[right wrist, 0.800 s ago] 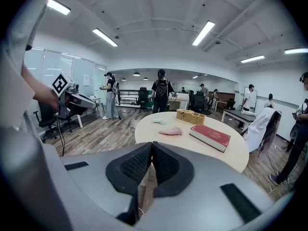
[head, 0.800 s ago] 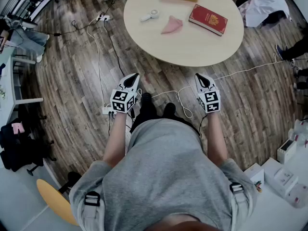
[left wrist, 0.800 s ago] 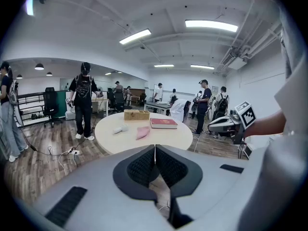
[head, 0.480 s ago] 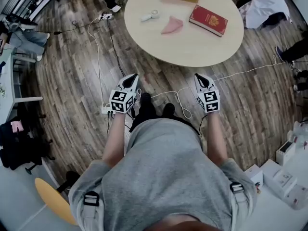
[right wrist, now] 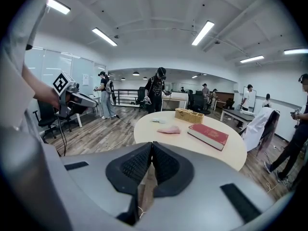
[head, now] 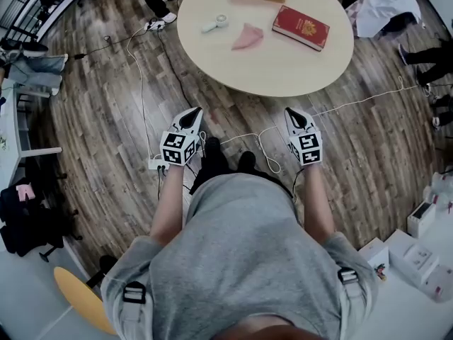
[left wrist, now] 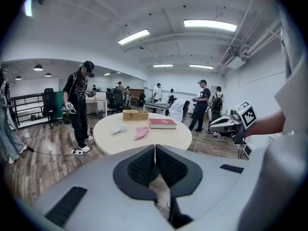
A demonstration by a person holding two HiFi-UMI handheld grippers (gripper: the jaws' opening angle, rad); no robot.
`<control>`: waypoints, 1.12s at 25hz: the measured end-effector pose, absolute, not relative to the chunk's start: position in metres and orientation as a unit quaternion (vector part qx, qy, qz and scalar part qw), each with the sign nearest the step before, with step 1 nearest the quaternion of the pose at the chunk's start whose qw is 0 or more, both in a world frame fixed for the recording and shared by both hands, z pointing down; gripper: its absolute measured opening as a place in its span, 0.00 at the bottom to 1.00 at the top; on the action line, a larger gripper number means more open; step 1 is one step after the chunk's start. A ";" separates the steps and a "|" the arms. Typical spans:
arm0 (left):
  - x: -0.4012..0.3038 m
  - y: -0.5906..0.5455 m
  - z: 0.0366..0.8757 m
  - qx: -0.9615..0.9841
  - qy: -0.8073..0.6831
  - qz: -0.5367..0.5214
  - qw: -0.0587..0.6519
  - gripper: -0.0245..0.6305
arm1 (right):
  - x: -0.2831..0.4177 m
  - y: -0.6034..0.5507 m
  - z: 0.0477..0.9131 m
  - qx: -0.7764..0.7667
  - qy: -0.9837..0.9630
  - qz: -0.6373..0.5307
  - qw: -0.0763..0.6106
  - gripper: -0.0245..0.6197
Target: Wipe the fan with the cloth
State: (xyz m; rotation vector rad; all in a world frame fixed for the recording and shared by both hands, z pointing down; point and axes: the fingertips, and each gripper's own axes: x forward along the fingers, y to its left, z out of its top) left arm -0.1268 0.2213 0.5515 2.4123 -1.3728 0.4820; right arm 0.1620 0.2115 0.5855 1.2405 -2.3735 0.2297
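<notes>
Wood-plank floor [head: 99, 126] with trailing cables [head: 142, 83], round beige table [head: 283, 69], white walls [left wrist: 262, 88], ceiling strip lights [left wrist: 209, 24]

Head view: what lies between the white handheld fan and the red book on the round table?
The pink cloth lies between the fan and the red book, apart from both. The head view shows this plainly.

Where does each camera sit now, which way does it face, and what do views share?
Head view: on the person's head, steeply down at floor and round table; torso, forearms, left gripper, right gripper show.
Left gripper view: on that gripper, along its shut jaws toward the table; right gripper at right.
Right gripper view: same, shut jaws toward the table; left gripper at left.
Shared: table with fan, pink cloth, red book.
</notes>
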 end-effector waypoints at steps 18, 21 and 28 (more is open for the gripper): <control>-0.137 0.223 0.553 0.843 -0.485 0.169 0.159 0.07 | 0.151 0.210 0.586 0.453 -0.860 0.082 0.221 0.05; -0.137 0.223 0.553 0.844 -0.483 0.171 0.157 0.07 | 0.148 0.210 0.585 0.453 -0.860 0.082 0.221 0.05; -0.136 0.220 0.551 0.846 -0.480 0.169 0.156 0.07 | 0.145 0.209 0.584 0.452 -0.860 0.082 0.220 0.05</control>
